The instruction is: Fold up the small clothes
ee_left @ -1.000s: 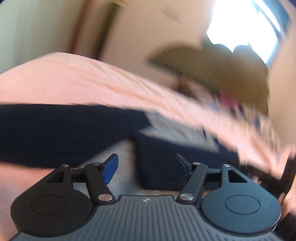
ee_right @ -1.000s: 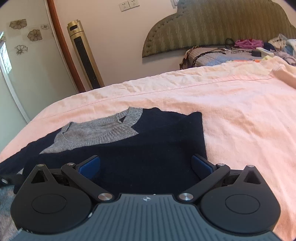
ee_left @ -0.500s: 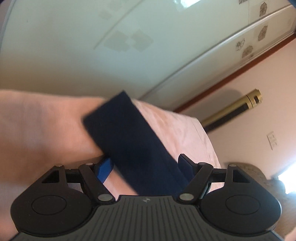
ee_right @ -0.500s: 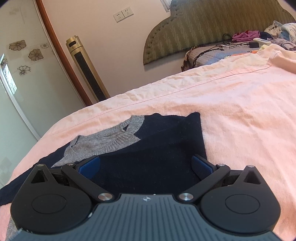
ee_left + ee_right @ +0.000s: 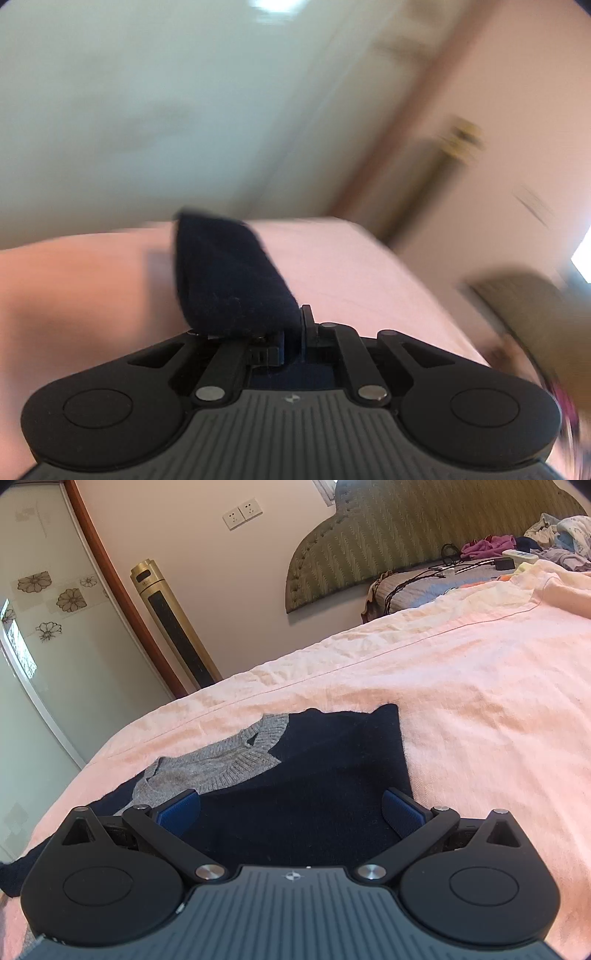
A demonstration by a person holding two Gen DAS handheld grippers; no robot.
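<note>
A small navy sweater (image 5: pixel 314 786) with a grey knit collar (image 5: pixel 229 757) lies on the pink bedsheet (image 5: pixel 480 709). Its right side is folded over the body. My right gripper (image 5: pixel 291 812) is open and empty, hovering low over the folded navy part. In the blurred left wrist view my left gripper (image 5: pixel 291 332) is shut on the sweater's navy sleeve (image 5: pixel 229 273), which sticks up and forward from the jaws above the pink sheet (image 5: pixel 351 266).
A gold tower fan (image 5: pixel 173 627) stands by the wall beyond the bed's far edge, next to a glass wardrobe door (image 5: pixel 40 635). A green headboard (image 5: pixel 406 535) and a pile of clothes and cables (image 5: pixel 517 550) are at the far right.
My left gripper swung to the sleeve, closed on it and lifted it. My right gripper stayed open and drew slightly closer over the sweater.
</note>
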